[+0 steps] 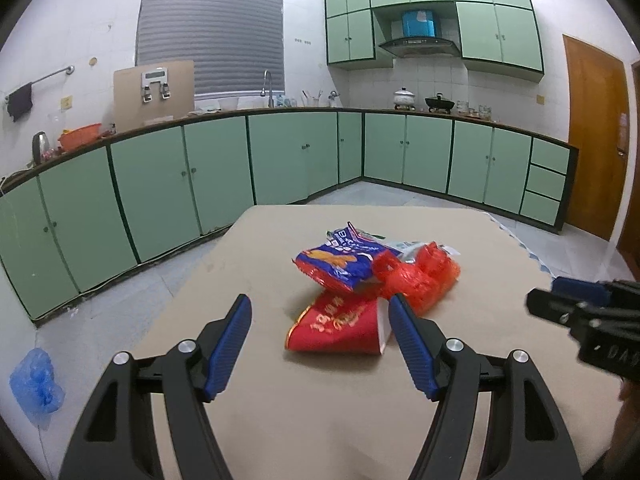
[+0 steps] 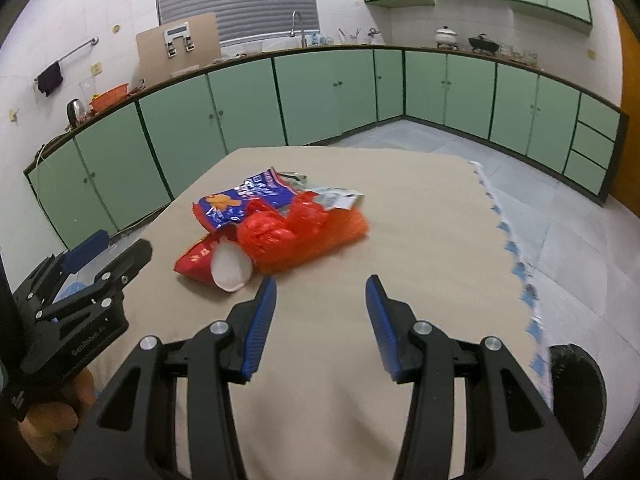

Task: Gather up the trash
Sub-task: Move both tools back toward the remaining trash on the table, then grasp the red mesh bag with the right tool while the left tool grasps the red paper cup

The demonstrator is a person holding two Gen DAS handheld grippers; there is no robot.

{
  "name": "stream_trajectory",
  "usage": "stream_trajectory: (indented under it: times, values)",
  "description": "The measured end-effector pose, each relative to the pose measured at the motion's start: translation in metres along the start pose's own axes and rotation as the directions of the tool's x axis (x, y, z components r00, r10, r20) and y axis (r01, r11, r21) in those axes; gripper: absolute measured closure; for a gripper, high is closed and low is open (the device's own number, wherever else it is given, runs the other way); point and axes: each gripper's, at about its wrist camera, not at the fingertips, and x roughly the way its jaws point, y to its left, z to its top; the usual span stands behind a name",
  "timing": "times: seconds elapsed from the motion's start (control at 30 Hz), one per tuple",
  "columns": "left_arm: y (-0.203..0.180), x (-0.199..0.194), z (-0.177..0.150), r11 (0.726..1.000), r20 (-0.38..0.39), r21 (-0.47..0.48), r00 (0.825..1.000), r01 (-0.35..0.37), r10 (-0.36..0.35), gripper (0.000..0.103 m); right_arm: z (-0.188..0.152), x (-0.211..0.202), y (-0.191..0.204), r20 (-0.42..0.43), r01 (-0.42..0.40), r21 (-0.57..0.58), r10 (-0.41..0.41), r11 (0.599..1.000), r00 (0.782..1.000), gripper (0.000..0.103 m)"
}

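2 wrist views, near, sharing table

The left gripper and right gripper look alike — black plastic linkage arms with triangular cut-outs, round silver screws at the pivots, and ribbed blue pads on the fingers. White lettering marks the left gripper's body; bare skin shows below it.

Green cabinets, white tiled walls
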Motion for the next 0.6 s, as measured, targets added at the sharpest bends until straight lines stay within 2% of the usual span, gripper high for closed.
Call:
stream_trajectory:
  times: [0.23, 0.33, 0.47, 0.6]
  values:
    - [0.014, 0.024, 0.001, 1.0, -0.011, 0.001, 1.0, 0.005, -0.005, 0.033, 0.01, 0.038, 0.016, -0.012, -0.01, 0.001, 0.01, 1.0, 1.0, 0.056]
    - [0.02, 0.033, -0.001, 1.0, -0.019, 0.003, 1.0, 0.001, -0.001, 0.033, 0.015, 0.053, 0.023, -0.009, -0.012, -0.002, 0.012, 1.0, 1.0, 0.05]
    - [0.024, 0.041, -0.004, 1.0, -0.026, 0.01, 1.0, 0.0, 0.0, 0.033, 0.023, 0.073, 0.031, -0.016, -0.026, -0.005, 0.026, 1.0, 1.0, 0.049]
    - [0.029, 0.046, -0.006, 1.0, -0.03, 0.014, 1.0, -0.007, 0.007, 0.033, 0.028, 0.09, 0.036, -0.028, -0.03, -0.019, 0.03, 0.999, 0.999, 0.044]
